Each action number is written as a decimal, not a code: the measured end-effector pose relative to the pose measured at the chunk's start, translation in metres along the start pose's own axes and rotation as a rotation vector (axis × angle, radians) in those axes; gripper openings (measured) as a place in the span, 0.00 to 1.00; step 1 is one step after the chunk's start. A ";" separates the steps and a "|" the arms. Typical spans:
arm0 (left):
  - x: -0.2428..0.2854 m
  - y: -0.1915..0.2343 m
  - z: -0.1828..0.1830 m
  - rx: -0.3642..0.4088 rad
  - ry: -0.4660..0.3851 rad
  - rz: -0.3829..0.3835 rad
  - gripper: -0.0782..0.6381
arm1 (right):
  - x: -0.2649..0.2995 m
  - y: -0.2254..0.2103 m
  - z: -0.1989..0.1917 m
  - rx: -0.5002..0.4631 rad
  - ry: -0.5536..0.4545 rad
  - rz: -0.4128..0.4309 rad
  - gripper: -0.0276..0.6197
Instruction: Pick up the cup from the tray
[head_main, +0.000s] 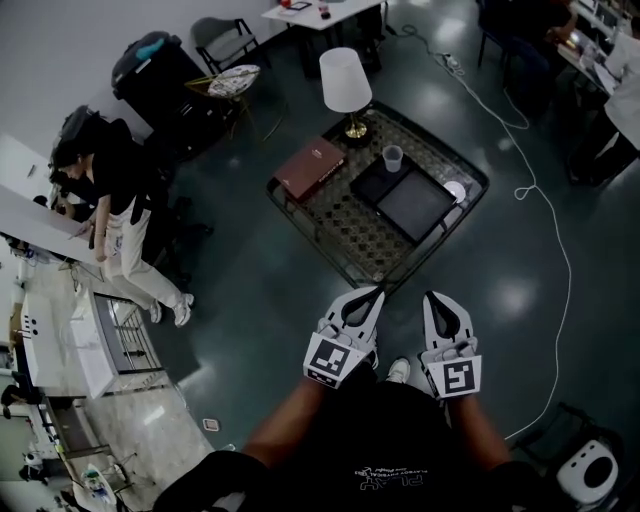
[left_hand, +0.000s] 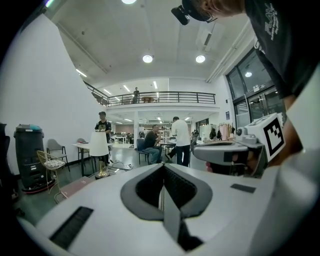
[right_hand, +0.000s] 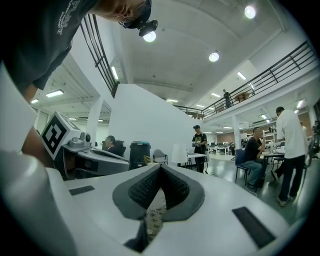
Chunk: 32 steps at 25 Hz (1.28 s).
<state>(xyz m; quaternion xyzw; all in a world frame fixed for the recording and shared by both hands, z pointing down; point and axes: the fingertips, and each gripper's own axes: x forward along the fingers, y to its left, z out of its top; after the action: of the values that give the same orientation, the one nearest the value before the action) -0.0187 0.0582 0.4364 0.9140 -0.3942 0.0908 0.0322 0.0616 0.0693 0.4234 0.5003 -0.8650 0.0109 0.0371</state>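
L gripper (head_main: 379, 291) & R gripper (head_main: 432, 296) both closed, empty; cup (head_main: 392, 158) on tray (head_main: 366, 184).

Bench (head_main: 349, 226), low, patterned top.
- Dark tray (head_main: 413, 205), right of bench centre
- Clear cup (head_main: 392, 158), toward bench's far side
- Lamp (head_main: 345, 82), bench's far edge
- Reddish book (head_main: 311, 167), bench's left
- Left gripper (head_main: 377, 292) and right gripper (head_main: 431, 296), just off bench's near edge

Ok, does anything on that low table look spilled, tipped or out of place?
Nothing stands out. The cup stands upright on the tray, the lamp is upright and the book lies flat on the table. Only a white cable trails loose across the floor beside it.
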 end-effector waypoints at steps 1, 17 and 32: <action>0.003 0.004 0.000 0.000 -0.001 0.000 0.12 | 0.004 -0.003 0.000 0.001 0.003 -0.010 0.05; 0.034 0.088 0.002 -0.065 -0.019 0.014 0.12 | 0.075 -0.028 0.001 -0.003 0.022 -0.053 0.05; 0.071 0.138 0.019 -0.068 -0.064 -0.073 0.12 | 0.130 -0.039 0.015 -0.020 0.038 -0.131 0.05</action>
<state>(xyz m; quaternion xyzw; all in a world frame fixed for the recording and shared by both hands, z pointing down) -0.0682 -0.0897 0.4300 0.9286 -0.3641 0.0470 0.0539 0.0302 -0.0638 0.4171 0.5552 -0.8296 0.0096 0.0591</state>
